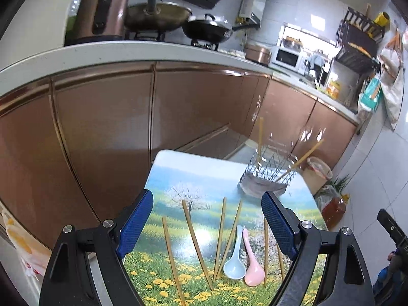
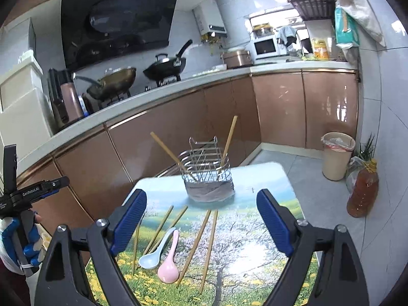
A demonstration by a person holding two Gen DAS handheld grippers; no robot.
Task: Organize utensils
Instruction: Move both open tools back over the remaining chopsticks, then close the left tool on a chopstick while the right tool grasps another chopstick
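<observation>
- You are holding the left tool [image 1: 206, 223] with its blue pads standing wide apart and nothing between them; it is hovering over the near part of the tabletop [image 1: 178, 176].
- You are holding the right tool [image 2: 201, 223] just as wide, and it too is gripping nothing.
- The wire rack [image 2: 207, 176] is standing at the far end of the tabletop, and two chopsticks [image 2: 229, 137] are leaning out of it, one tilting left and one tilting right.
- Five more chopsticks [image 1: 195, 244] are lying loose on the near part of the tabletop, fanned out on either side of the spoons.
- The white spoon [image 1: 235, 257] and the pink spoon [image 1: 252, 265] are lying side by side among them, bowls toward you, handles touching or nearly touching.
- Your gloved left hand [image 2: 28, 244] is showing at the left edge of the right tool's view, wrapped around the other tool's grip.
</observation>
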